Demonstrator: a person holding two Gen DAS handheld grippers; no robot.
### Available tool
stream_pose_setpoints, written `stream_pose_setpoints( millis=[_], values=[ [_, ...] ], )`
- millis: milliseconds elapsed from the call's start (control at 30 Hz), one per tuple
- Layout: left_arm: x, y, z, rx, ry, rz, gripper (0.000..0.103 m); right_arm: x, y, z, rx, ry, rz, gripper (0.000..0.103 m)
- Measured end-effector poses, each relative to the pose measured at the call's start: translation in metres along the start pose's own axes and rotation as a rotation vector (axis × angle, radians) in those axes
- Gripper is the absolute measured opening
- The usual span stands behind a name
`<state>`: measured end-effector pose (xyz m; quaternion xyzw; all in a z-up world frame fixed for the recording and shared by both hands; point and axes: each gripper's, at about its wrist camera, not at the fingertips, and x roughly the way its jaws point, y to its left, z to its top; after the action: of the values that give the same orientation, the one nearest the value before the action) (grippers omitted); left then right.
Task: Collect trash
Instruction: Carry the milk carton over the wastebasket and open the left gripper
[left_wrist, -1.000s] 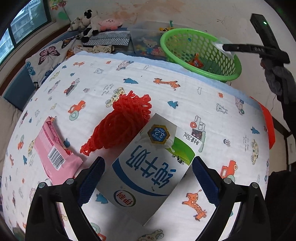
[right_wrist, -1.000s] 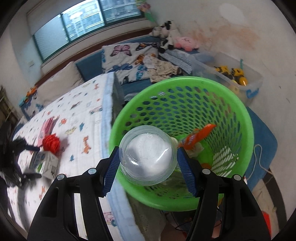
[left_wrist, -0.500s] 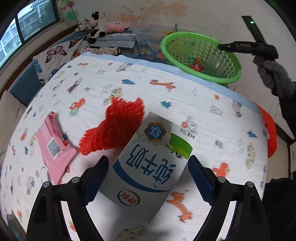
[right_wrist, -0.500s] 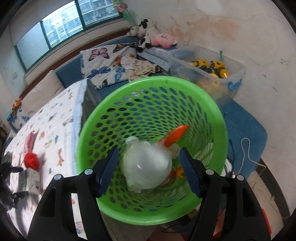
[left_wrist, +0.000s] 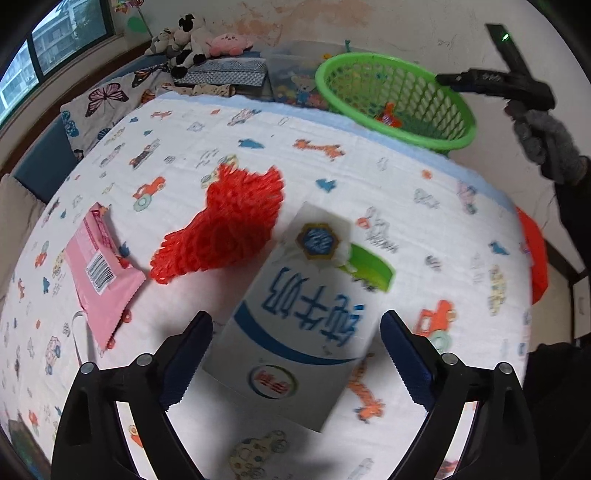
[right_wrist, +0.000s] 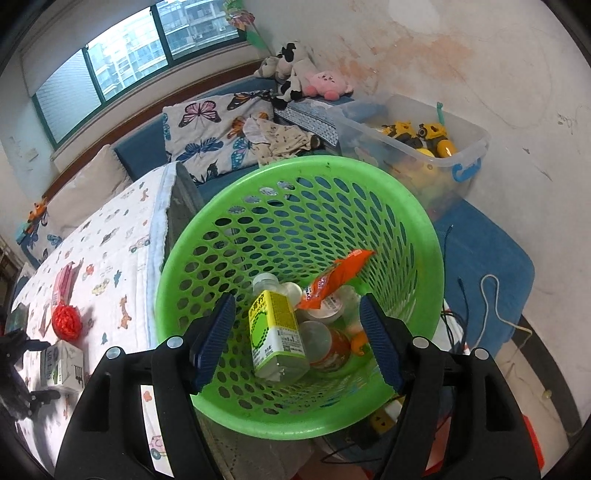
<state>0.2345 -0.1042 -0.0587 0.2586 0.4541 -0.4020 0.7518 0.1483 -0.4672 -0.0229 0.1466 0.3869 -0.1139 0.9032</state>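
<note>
While the left gripper (left_wrist: 295, 354) hangs with its jaws apart and nothing clamped, the milk carton (left_wrist: 310, 314) lies flat on the bed sheet (left_wrist: 388, 184) directly between and just ahead of its fingers, long axis running away from the tool and slightly tilted. Beyond the carton, the green basket (right_wrist: 295, 184) sits off the bed's far edge, under the right gripper (right_wrist: 297, 339), whose jaws stand apart and empty over the bottle (right_wrist: 277, 332) inside, so the left hand is nearer the carton.

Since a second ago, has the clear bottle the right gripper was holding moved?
Yes. The bottle has left the right gripper, whose jaws now stand open and empty, and dropped to the bottom of the green basket, lying among the other trash.
</note>
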Motion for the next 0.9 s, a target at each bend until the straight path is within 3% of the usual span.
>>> stream_pose_setpoints(
  millis=[133, 167, 267, 533, 700, 900],
  values=[
    [0.004, 0.001, -0.008, -0.011, -0.012, 0.018, 0.088, -0.004, 0.005, 0.0, -0.01, -0.006, 0.009, 0.07],
    [0.003, 0.0, -0.01, -0.009, -0.02, 0.024, 0.082, -0.005, 0.006, 0.0, -0.01, -0.008, 0.013, 0.07],
    [-0.002, -0.005, -0.015, -0.018, -0.044, 0.046, 0.079, -0.007, 0.009, 0.001, -0.01, -0.013, 0.024, 0.07],
    [-0.043, -0.02, -0.018, -0.13, -0.167, 0.042, 0.074, -0.019, 0.022, -0.001, -0.028, -0.036, 0.07, 0.07],
    [-0.062, -0.034, -0.004, -0.172, -0.182, 0.045, 0.074, -0.028, 0.027, -0.002, -0.037, -0.053, 0.088, 0.07],
    [-0.067, -0.056, 0.039, -0.155, -0.186, 0.036, 0.074, -0.044, 0.019, 0.0, -0.033, -0.085, 0.091, 0.07]
  ],
)
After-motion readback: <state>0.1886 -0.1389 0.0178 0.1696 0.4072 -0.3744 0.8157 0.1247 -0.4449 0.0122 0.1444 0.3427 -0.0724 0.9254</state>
